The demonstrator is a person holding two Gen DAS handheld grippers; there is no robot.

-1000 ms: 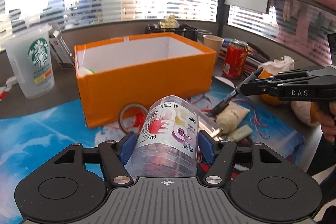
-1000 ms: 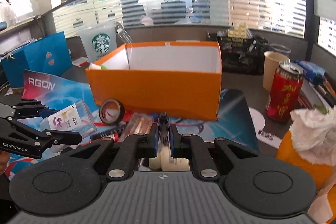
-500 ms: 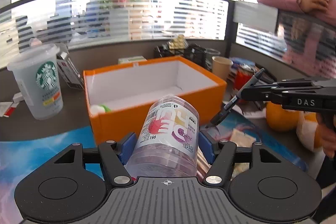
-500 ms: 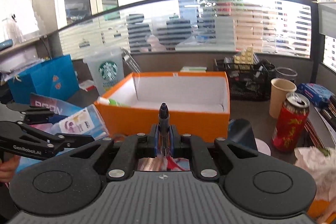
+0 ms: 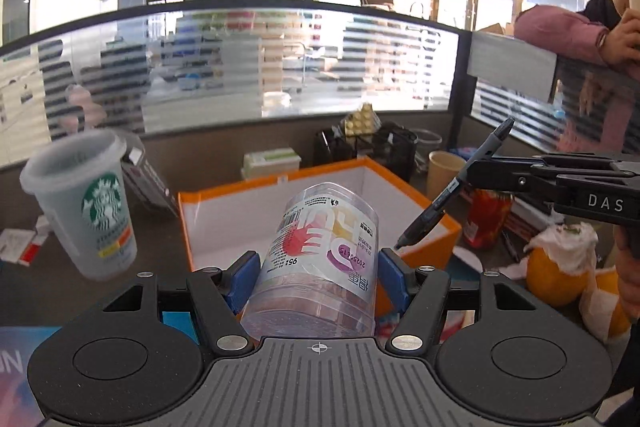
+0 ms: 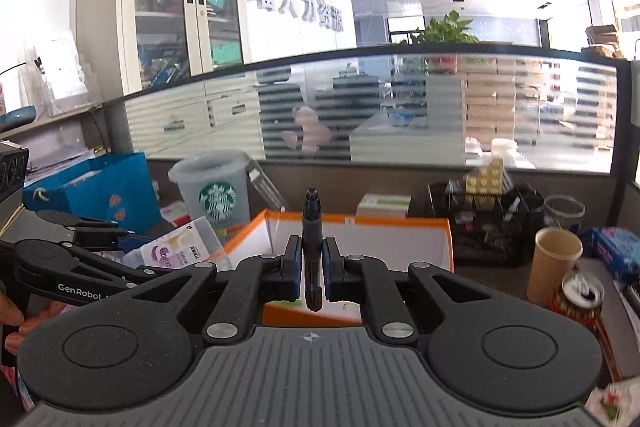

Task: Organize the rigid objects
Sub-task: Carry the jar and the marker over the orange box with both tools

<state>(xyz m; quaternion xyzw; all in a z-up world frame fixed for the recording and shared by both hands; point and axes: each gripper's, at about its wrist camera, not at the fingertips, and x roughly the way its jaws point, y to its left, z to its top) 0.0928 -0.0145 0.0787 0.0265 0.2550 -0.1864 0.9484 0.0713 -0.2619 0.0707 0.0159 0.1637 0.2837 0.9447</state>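
- My left gripper (image 5: 318, 267) pinches a clear jar (image 5: 320, 255) across its belly, blue pads against both sides; the jar lies tilted, far end up, so the label faces me and the wide body fills the span between the fingers.
- My right gripper (image 6: 311, 267) is pressed together on a pen (image 6: 311, 247), caught near its middle so it stands almost upright, one end poking above the fingers and the other hanging below.
- Both things are off the tabletop (image 5: 160, 239), held above the near edge of the orange box (image 5: 224, 195). I judge I carry them high so they clear its wall before going in.
- In the left view the pen slants with its lower tip over the box's right corner, just beside the jar but apart from it.
- The box stands open with white walls inside; the jar hides most of its floor, so I cannot tell what already lies there.
- Beside the box, left, a plastic cup (image 5: 86, 203) stands upright; right, a paper cup (image 6: 554, 263) and a red can (image 6: 578, 297), all well clear of my path.
- Farthest off, a person (image 5: 580, 31) leans on the glass partition.
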